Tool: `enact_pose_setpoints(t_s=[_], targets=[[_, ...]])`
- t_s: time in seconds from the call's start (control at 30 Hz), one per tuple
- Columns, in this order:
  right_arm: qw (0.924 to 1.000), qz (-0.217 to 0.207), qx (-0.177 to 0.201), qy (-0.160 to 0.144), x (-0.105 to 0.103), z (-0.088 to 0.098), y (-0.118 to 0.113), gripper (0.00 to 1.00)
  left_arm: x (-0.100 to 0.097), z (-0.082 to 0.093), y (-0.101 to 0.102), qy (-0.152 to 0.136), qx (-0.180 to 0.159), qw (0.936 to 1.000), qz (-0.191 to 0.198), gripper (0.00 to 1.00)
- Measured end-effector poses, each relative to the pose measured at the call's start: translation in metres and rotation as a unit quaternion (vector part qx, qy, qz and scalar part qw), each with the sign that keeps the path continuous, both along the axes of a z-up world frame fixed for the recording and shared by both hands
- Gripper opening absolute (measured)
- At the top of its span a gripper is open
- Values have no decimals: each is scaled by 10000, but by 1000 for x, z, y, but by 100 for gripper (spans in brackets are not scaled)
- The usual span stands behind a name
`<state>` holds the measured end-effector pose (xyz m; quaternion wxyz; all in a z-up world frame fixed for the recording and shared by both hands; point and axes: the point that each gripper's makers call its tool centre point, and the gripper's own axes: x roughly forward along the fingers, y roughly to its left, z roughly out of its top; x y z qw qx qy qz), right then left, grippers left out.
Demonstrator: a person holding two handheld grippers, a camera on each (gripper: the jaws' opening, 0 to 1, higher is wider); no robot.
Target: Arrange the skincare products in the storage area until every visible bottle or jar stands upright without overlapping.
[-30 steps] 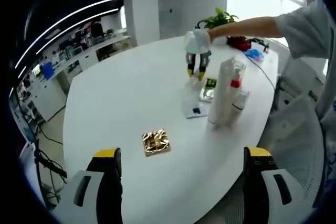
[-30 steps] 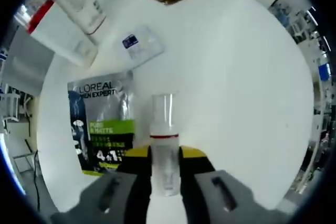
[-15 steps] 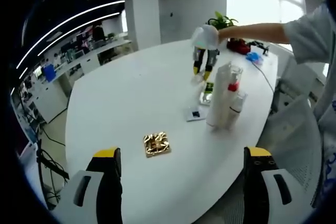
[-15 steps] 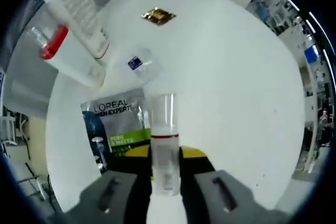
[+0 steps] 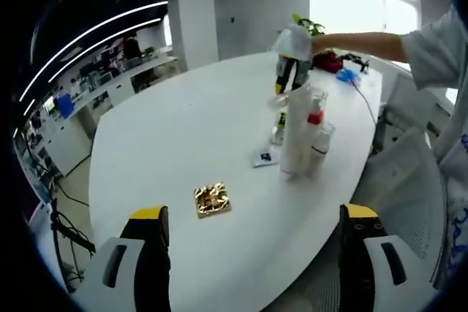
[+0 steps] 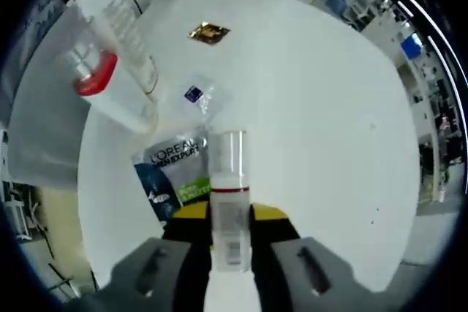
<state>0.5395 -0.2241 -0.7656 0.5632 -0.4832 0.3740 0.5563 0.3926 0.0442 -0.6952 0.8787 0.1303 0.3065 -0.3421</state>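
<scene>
In the right gripper view my right gripper is shut on a small clear spray bottle with a red band, held above the white table. Below it lies a flat L'Oreal sachet. A white tube and a red-collared bottle stand at upper left. In the left gripper view my left gripper is open over the table's near edge. There the right gripper hangs above the upright white tube and bottles.
A gold foil packet lies on the table near me, also seen far off as a gold packet. A small clear sample sachet lies beside the tube. A person's sleeved arm reaches in from the right. A potted plant stands at the far edge.
The right gripper has risen and drawn back with the spray bottle, lifting it farther above the L'Oreal sachet. The left gripper stays open, its view shifting only slightly.
</scene>
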Motion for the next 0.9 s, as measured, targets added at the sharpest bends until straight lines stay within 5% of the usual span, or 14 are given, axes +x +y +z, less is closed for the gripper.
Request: enact_pose_setpoints(t_s=[0.4, 0.9], targets=[[9942, -847, 484, -459, -16, 25, -2, 19, -3, 5, -4, -101, 1, 9999, -50, 97], [9670, -2009, 1435, -633, -47, 43, -3, 19, -9, 10, -6, -237, -13, 9996, -118, 97]])
